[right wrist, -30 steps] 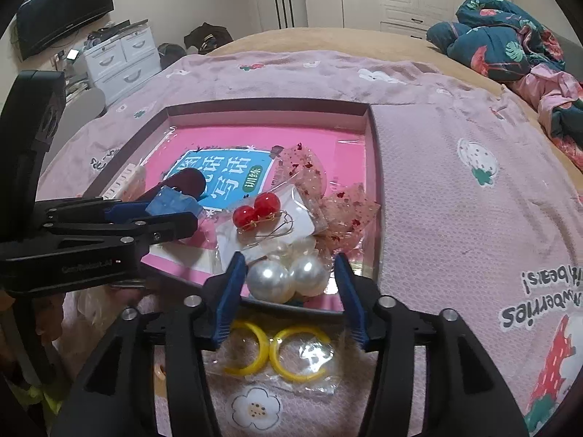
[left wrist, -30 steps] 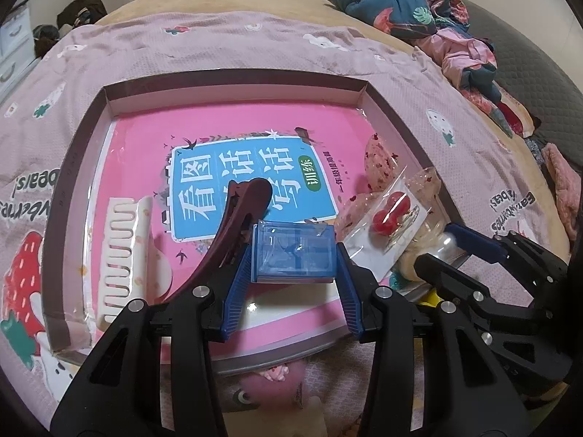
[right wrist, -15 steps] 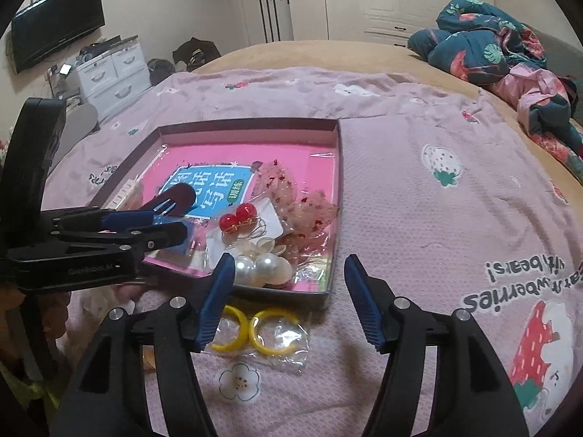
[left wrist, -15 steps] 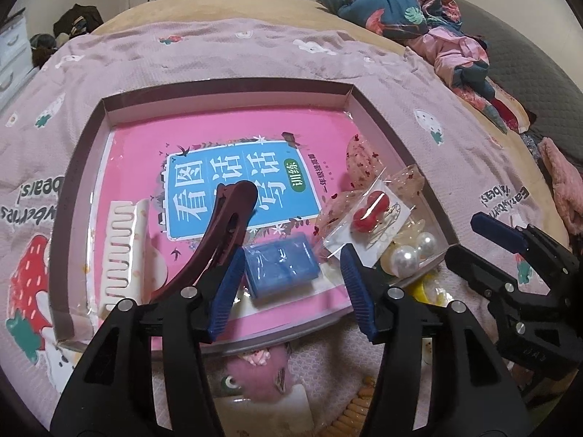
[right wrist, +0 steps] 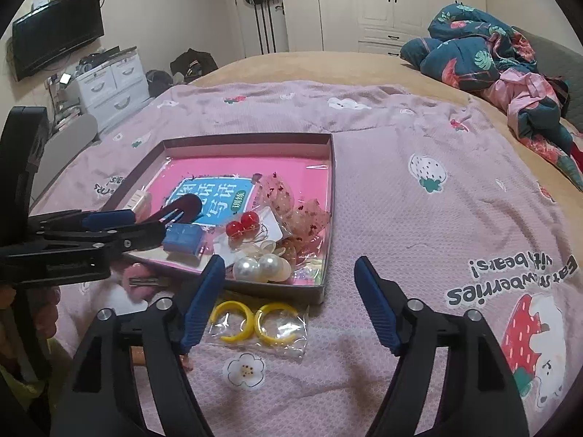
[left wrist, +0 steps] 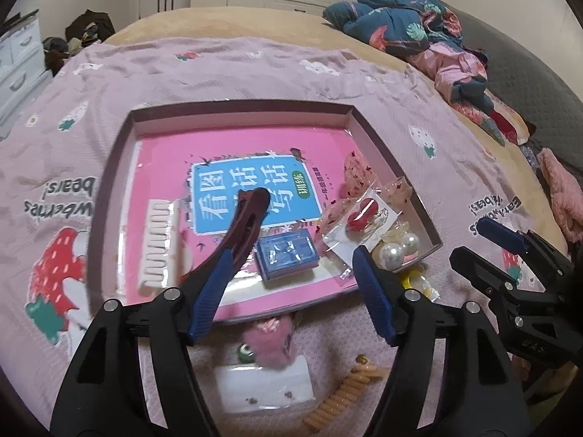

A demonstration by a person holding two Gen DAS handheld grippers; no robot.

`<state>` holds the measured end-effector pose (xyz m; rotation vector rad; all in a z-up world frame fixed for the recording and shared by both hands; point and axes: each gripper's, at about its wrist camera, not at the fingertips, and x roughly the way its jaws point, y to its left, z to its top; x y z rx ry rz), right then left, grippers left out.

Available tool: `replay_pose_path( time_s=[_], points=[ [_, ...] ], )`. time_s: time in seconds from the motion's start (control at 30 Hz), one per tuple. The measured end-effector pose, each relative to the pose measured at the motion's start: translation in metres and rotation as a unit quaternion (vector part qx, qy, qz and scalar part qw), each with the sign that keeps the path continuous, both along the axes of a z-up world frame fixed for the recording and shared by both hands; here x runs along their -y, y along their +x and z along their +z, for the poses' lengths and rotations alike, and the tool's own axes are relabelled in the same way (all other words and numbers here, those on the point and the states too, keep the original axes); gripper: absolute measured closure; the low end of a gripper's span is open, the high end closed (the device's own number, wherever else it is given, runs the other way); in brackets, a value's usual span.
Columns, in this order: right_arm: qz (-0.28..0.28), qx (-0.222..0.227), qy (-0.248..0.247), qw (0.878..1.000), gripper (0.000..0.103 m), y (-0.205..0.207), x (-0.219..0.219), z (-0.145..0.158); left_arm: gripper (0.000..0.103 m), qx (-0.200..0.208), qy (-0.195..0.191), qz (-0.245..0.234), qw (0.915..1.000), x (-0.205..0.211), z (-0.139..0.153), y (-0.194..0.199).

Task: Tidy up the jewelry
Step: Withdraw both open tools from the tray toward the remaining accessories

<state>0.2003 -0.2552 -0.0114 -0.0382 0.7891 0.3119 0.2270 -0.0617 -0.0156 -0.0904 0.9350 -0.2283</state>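
Observation:
A shallow box tray (left wrist: 240,105) (right wrist: 247,139) lies on the bed with a pink book cover as its floor. In it are a small blue box (left wrist: 288,255) (right wrist: 182,238), a dark red hair clip (left wrist: 247,215), a white comb (left wrist: 158,240), red ball earrings (left wrist: 359,213) (right wrist: 242,224) and pearl earrings (left wrist: 399,249) (right wrist: 258,266). My left gripper (left wrist: 291,253) (right wrist: 144,224) hovers over the blue box, its jaws opening and clear of it. My right gripper (right wrist: 289,260) (left wrist: 470,238) hangs near the tray's front corner, jaws opening, nothing between them.
Outside the tray's front edge lie bagged yellow hoop earrings (right wrist: 255,322), a pink fluffy clip (left wrist: 269,335), a white stud card (left wrist: 264,382) and a tan spiral clip (left wrist: 346,389). The pink strawberry blanket (right wrist: 419,218) spreads to the right; crumpled clothes (right wrist: 492,54) lie at the far right.
The left gripper has let go of the blue box, which now lies in the tray. The right gripper has released the pearl earrings. Both have widened and drawn back and up.

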Motion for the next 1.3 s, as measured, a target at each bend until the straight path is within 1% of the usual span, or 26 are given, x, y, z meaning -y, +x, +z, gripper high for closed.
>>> replay_pose_path(
  time_s=[0.03,0.1,0.17,0.2,0.27,0.33,0.43,0.63,0.93,1.3],
  points=[
    [0.0,0.001,0.0,1.0,0.03,-0.002,0.0,0.001,0.036,0.001,0.001,0.004,1.0,-0.002,0.002,-0.002],
    [0.001,0.003,0.001,1.0,0.029,-0.004,-0.001,0.004,0.034,0.003,-0.001,0.011,0.9999,-0.007,0.005,-0.006],
    [0.0,0.007,0.0,1.0,0.021,-0.007,-0.002,0.006,0.027,0.003,-0.007,0.019,0.9998,-0.013,0.007,-0.01],
    [-0.002,0.012,0.001,1.0,0.021,-0.009,-0.002,0.007,0.023,0.004,-0.01,0.023,0.9997,-0.016,0.007,-0.013],
    [-0.002,0.014,0.003,1.0,0.02,-0.011,-0.002,0.01,0.022,0.005,-0.015,0.029,0.9995,-0.021,0.009,-0.017],
    [-0.003,0.018,0.001,1.0,0.02,-0.015,-0.003,0.012,0.017,0.007,-0.019,0.036,0.9991,-0.027,0.01,-0.022],
    [-0.002,0.021,0.002,1.0,0.018,-0.019,-0.004,0.014,0.015,0.01,-0.024,0.045,0.9986,-0.034,0.012,-0.028],
    [0.005,0.026,-0.001,1.0,0.018,-0.027,-0.011,0.018,0.012,0.027,-0.027,0.06,0.9974,-0.047,0.021,-0.044],
    [0.019,0.036,-0.001,0.999,0.018,-0.044,-0.02,0.025,0.012,0.037,-0.028,0.073,0.9963,-0.059,0.027,-0.062],
    [0.041,0.031,-0.007,0.999,0.018,-0.068,-0.035,0.021,0.012,0.036,-0.028,0.081,0.9957,-0.07,0.023,-0.083]
  ],
)
